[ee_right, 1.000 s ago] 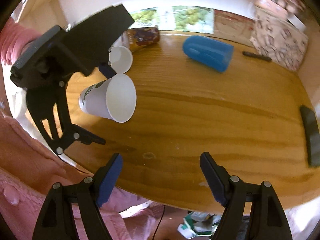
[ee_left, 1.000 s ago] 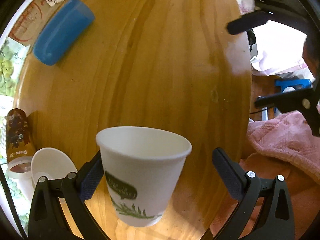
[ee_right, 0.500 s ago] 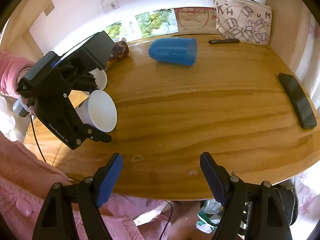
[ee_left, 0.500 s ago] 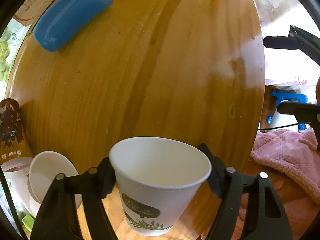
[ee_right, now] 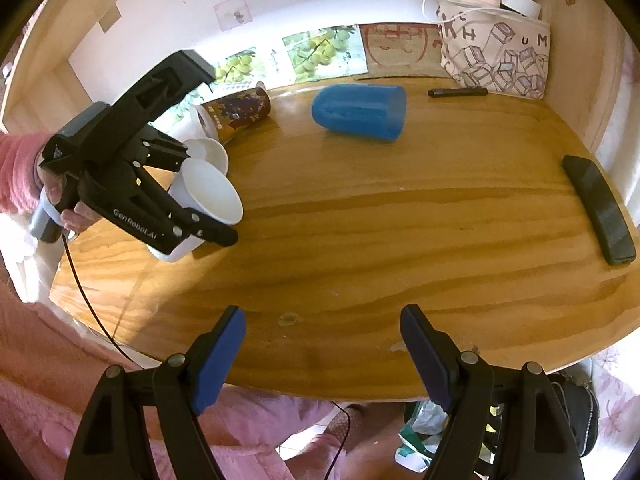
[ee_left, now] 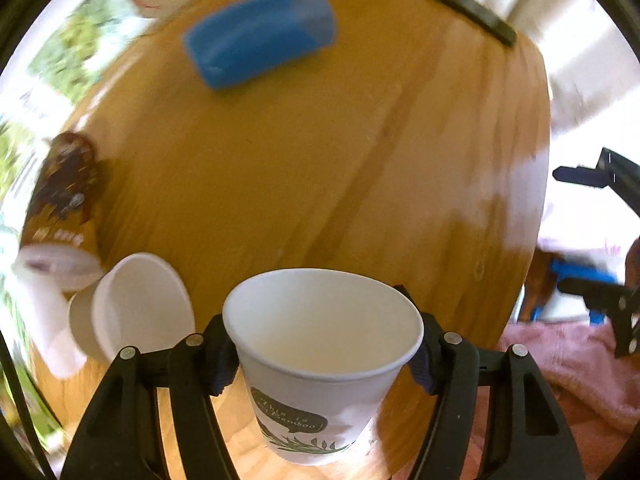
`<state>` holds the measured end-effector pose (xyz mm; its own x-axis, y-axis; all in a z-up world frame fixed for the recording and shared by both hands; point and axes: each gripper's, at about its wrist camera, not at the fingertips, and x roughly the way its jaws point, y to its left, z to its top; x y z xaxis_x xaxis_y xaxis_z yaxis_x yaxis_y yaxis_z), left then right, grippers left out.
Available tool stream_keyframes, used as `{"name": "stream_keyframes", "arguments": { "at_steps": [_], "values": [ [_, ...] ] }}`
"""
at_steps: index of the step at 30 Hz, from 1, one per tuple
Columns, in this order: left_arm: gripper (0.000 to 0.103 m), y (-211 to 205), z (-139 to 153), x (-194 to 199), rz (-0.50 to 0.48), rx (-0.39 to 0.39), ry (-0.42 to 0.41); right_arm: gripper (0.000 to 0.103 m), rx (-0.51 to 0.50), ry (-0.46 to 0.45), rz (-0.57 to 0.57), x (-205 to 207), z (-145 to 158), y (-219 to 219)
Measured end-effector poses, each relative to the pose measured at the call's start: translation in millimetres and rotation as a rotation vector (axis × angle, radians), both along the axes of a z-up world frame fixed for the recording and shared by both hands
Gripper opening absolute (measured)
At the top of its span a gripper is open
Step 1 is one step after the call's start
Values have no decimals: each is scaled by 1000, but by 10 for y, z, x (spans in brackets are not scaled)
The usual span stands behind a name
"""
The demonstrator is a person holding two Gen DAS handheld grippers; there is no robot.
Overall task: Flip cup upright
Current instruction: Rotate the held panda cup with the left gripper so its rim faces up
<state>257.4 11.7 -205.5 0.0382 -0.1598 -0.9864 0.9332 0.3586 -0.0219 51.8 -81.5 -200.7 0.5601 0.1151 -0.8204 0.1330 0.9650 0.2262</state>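
The left gripper (ee_left: 322, 354) is closed on a white paper cup (ee_left: 316, 364), with one blue pad on each side of the cup wall just under the rim. In the left wrist view the cup mouth faces up and toward the camera, and its green printed label is on the near side. In the right wrist view the same paper cup (ee_right: 200, 208) is tilted, with the mouth turned to the right and a little upward, and the left gripper (ee_right: 200, 220) holds it over the left part of the wooden table (ee_right: 400, 220). If the cup bottom touches the table, I cannot tell.

The right gripper (ee_right: 322, 356) is open, with nothing between its fingers, and it is over the near edge of the table.

Just behind the held cup lies another white cup (ee_right: 208, 152) on its side. Beside this one lies a brown printed cup (ee_right: 240, 112), also on its side, with the mouth toward the left. A blue plastic cup (ee_right: 360, 112) lies on its side in the far middle of the table, well apart from the held cup. A black phone (ee_right: 600, 208) lies near the right edge. A small dark pen-like thing (ee_right: 456, 92) lies at the back, just in front of a cloth bag (ee_right: 496, 56) with letters on it
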Motion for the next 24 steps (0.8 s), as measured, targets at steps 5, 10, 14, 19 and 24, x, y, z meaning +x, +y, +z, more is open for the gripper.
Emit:
{"name": "stream_keyframes", "arguments": {
  "at_steps": [5, 10, 14, 19, 24],
  "values": [
    [71, 265, 190, 200, 177, -117, -37, 80, 1, -30, 1, 5, 49, 31],
    [71, 584, 227, 72, 305, -262, -75, 80, -2, -45, 14, 13, 71, 65],
    [71, 438, 192, -284, 362, -368, -152, 80, -7, -55, 34, 46, 87, 90],
    [71, 511, 222, -411, 415, -487, -213, 80, -13, -59, 75, 85, 104, 116],
    [71, 617, 217, -543, 458, -580, -262, 80, -18, -63, 122, 101, 80, 168]
  ]
}}
